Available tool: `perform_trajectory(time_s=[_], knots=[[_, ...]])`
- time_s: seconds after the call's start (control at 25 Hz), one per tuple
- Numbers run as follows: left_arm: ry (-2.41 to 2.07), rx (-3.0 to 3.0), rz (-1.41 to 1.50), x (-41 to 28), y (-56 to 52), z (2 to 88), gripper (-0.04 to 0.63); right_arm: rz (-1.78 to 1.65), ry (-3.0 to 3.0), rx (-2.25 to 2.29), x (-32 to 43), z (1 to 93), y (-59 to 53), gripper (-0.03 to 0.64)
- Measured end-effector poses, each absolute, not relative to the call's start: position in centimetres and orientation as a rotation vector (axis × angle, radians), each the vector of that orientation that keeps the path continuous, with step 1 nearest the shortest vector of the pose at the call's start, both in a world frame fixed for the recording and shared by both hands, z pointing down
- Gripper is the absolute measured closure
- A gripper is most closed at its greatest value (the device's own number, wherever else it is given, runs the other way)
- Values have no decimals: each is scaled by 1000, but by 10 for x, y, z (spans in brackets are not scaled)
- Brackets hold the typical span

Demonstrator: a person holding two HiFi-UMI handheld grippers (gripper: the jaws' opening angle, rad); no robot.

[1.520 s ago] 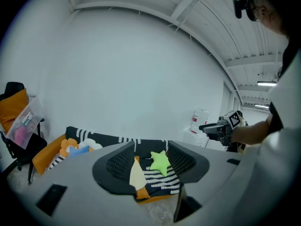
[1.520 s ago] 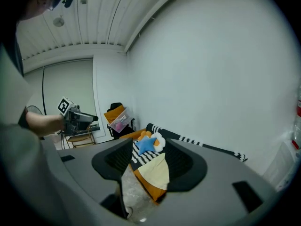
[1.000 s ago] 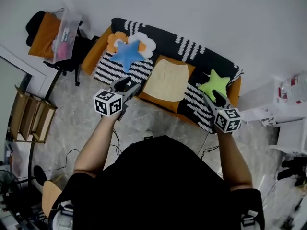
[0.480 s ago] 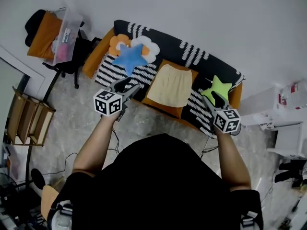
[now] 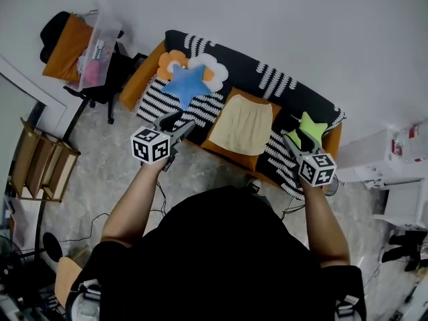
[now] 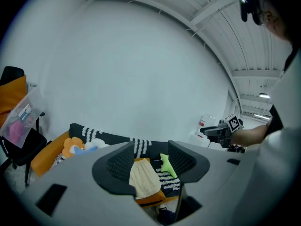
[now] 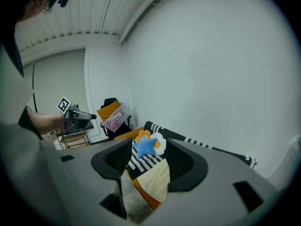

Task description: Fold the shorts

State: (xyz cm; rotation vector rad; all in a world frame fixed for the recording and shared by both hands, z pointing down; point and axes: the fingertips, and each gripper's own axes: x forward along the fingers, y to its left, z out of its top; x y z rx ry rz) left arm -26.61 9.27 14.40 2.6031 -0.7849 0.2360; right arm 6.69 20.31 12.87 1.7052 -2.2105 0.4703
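The left gripper (image 5: 175, 122) and the right gripper (image 5: 295, 139) both have their fingers spread wide, with nothing between them, in the air in front of the sofa (image 5: 281, 85). The pale yellow shorts (image 5: 243, 124) lie flat on an orange cushion (image 5: 235, 158) there, between a blue star pillow (image 5: 186, 84) and a green star pillow (image 5: 311, 126). Far left, a clear plastic box (image 5: 100, 42) on a chair (image 5: 110, 72) holds something pink (image 6: 18, 132).

Blk tee (image 5: 227, 259), grey tongs (image 5: 179, 121) (image 5: 293, 134)
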Motion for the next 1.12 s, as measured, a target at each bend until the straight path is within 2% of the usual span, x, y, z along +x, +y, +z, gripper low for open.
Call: perform_trajectory(time_s=[0.4, 1.12], knots=[[-860, 2582, 277, -246, 61, 148, 351, 472, -2271, 1645, 95, 136, 150, 383], [-1151, 2340, 297, -164, -15, 168, 350, 540, -2376, 1351, 215, 161, -18, 383]])
